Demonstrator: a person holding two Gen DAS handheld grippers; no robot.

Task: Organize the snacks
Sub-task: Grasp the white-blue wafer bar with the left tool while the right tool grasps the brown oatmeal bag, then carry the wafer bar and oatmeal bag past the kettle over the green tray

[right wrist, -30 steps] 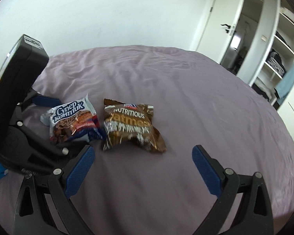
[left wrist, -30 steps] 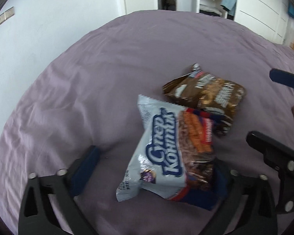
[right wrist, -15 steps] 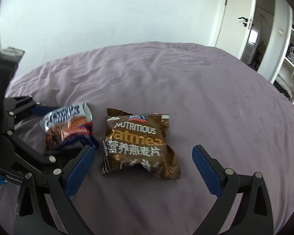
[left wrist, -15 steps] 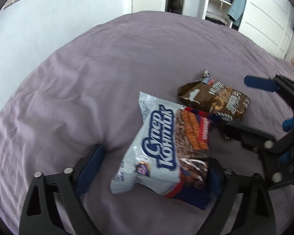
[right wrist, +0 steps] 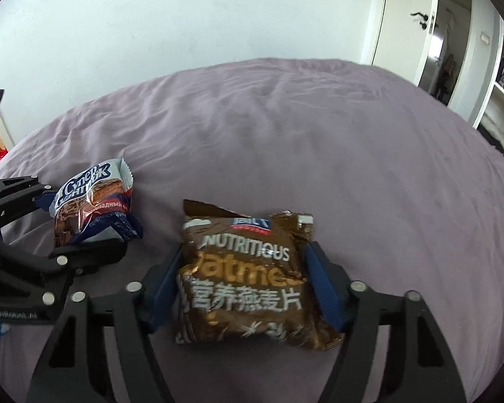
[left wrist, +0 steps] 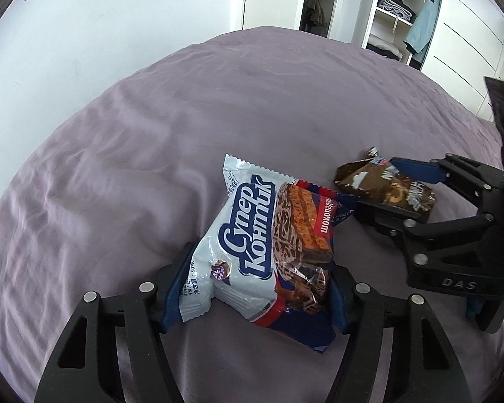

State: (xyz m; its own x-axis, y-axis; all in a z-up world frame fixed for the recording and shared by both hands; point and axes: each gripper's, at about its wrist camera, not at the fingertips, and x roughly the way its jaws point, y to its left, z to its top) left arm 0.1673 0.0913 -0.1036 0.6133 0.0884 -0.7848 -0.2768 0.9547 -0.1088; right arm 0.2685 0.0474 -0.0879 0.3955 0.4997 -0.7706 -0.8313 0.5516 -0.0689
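The wafer pack (left wrist: 265, 245) lies on the bed (left wrist: 151, 141), a purple cover under it, and is the landmark here. The left claw (left wrist: 255, 297) straddles its near end: jaws closing, both blue pads against the wrapper's sides, which look pinched in.

Just right of the wafer pack, apart from it, lies the brown oatmeal pack (right wrist: 245, 278), also on the bed. The right claw (right wrist: 243, 288) sits around its near half, jaws wide and closing; the left pad meets the pack's edge, and the right pad stands right at the other edge, contact unclear.

Beyond the wafer pack, past the bed's far edge, stand a white wall (left wrist: 117, 33) and an open wardrobe (left wrist: 396, 10).
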